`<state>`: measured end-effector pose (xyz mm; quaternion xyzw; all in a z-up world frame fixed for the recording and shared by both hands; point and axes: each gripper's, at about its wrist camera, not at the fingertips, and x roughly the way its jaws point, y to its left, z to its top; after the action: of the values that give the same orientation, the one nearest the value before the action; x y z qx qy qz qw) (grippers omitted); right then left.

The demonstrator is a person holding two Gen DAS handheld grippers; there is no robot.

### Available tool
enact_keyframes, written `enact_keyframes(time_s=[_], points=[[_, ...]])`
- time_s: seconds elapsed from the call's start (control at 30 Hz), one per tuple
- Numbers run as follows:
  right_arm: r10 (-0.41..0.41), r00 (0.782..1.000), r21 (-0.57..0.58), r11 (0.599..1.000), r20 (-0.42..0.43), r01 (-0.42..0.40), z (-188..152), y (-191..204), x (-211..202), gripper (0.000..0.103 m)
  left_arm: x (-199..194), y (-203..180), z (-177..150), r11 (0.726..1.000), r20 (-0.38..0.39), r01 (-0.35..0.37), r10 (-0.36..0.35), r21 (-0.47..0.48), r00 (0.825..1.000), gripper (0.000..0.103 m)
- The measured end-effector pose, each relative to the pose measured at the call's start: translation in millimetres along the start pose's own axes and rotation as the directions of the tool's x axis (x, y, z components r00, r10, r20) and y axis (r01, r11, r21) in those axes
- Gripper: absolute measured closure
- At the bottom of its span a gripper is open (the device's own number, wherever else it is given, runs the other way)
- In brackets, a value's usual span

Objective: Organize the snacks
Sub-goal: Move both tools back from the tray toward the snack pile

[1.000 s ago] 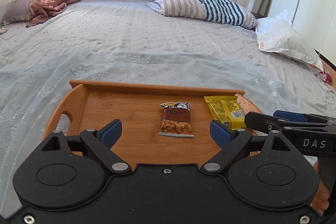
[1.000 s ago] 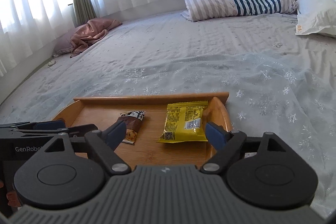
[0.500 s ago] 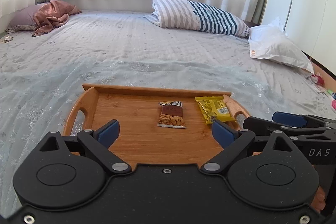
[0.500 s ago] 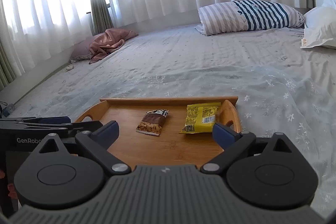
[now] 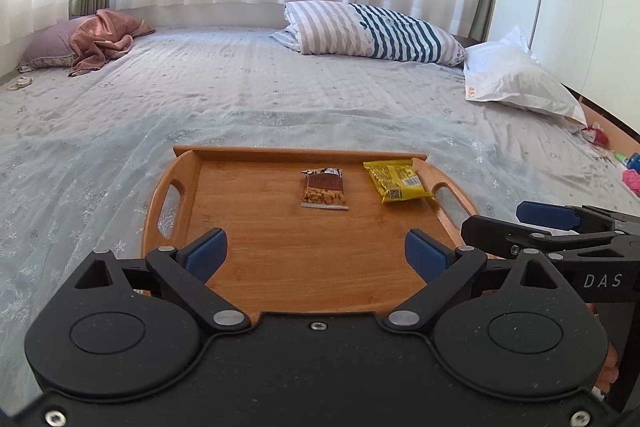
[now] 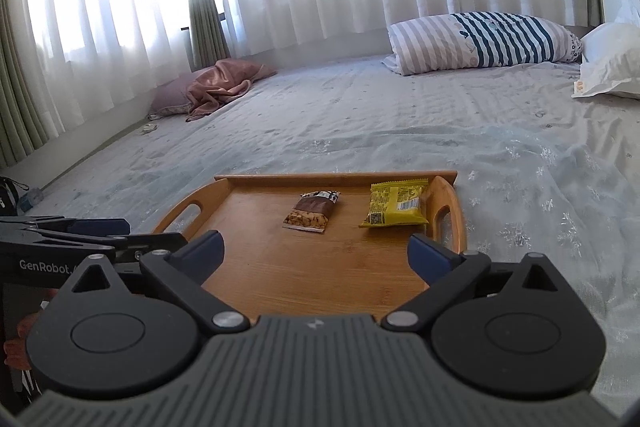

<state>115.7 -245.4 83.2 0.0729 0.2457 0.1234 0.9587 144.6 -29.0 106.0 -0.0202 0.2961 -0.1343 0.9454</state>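
A wooden tray [image 5: 280,259] [image 6: 280,267] with cut-out handles lies on the bed. On it lie a brown peanut snack bar [image 5: 324,188] [image 6: 312,211] near the middle and a yellow snack packet [image 5: 396,181] [image 6: 394,207] by the right handle. My left gripper [image 5: 316,254] is open and empty over the tray's near edge. My right gripper [image 6: 316,254] is open and empty too, beside it on the right; it also shows in the left wrist view [image 5: 560,227].
The bed [image 5: 280,95] has a grey-blue patterned cover. A striped pillow [image 5: 372,31] and a white pillow [image 5: 516,75] lie at the far right, a pink cloth on a pillow [image 5: 100,39] at the far left. Small toys [image 5: 628,171] lie at the right edge.
Both grippers have pulled back and up from the tray, so the tray and both snacks look smaller and farther. The snacks have not moved. Both grippers stay open.
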Motion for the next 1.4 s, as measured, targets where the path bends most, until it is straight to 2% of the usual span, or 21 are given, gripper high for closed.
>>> enact_keyframes(time_s=[0.57,0.8,0.97,1.17,1.4], points=[[0.014,1.000,-0.049,0.999,0.025,-0.013,-29,22,-26,0.000,-43,10,-28,1.000,0.020,0.014,-0.014,0.019,1.000,0.006],[-0.016,0.998,-0.112,0.993,0.060,0.022,-45,35,-39,0.000,-60,14,-50,1.000,0.022,0.018,-0.018,-0.006,1.000,0.005],[-0.025,0.997,-0.163,0.986,0.075,0.037,-61,48,-47,0.000,-69,16,-69,1.000,0.032,0.001,-0.001,-0.008,1.000,0.005],[-0.030,0.997,-0.158,0.987,0.072,0.041,-80,53,-52,0.000,-74,19,-89,0.999,0.047,-0.033,0.033,-0.008,0.998,0.004],[-0.071,0.994,-0.166,0.983,0.080,0.083,-99,57,-56,0.000,-78,24,-111,0.998,0.054,-0.050,0.052,-0.025,0.997,0.004]])
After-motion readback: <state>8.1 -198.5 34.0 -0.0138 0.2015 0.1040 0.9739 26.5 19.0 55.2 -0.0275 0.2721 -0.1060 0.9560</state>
